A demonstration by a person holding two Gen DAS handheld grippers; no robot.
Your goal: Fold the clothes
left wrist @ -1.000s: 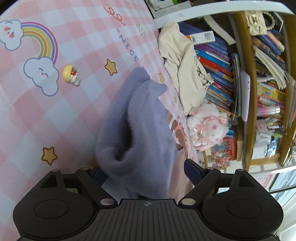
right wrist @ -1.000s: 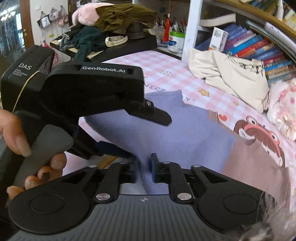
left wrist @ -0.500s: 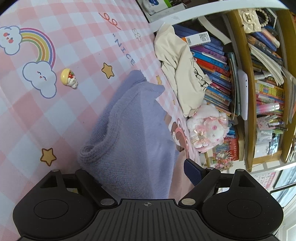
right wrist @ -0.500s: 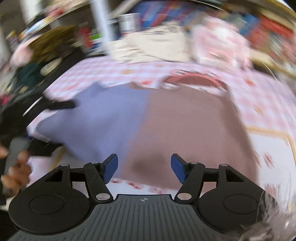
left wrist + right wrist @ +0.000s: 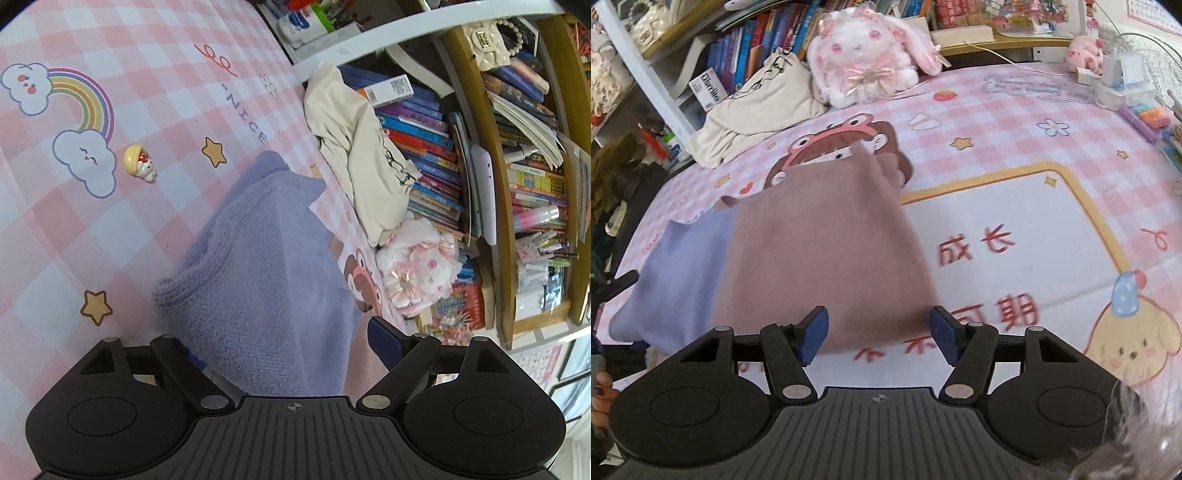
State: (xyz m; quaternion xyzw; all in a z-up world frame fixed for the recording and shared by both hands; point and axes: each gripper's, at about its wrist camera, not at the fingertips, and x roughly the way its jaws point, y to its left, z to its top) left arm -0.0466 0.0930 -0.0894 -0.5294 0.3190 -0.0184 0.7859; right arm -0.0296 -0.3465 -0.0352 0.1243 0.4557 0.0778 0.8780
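Hovering just short of the two-tone garment (image 5: 798, 258), the right gripper (image 5: 879, 334) has just let go: its jaws were opening and now stand apart with nothing pinched, after being clamped on the cloth a second ago. So that fold looks laid down. Left gripper (image 5: 284, 343) stands wide around the garment's lilac end, pads not pressing. Right of the garment the mat (image 5: 1015, 229) is bare; beyond it sit the plush bunny (image 5: 864, 55) and cream bag (image 5: 757, 107).

Your left wrist view looks down close over the lilac garment (image 5: 258, 266); your right faces it low from alongside, sharing the plush rabbit (image 5: 864, 48).
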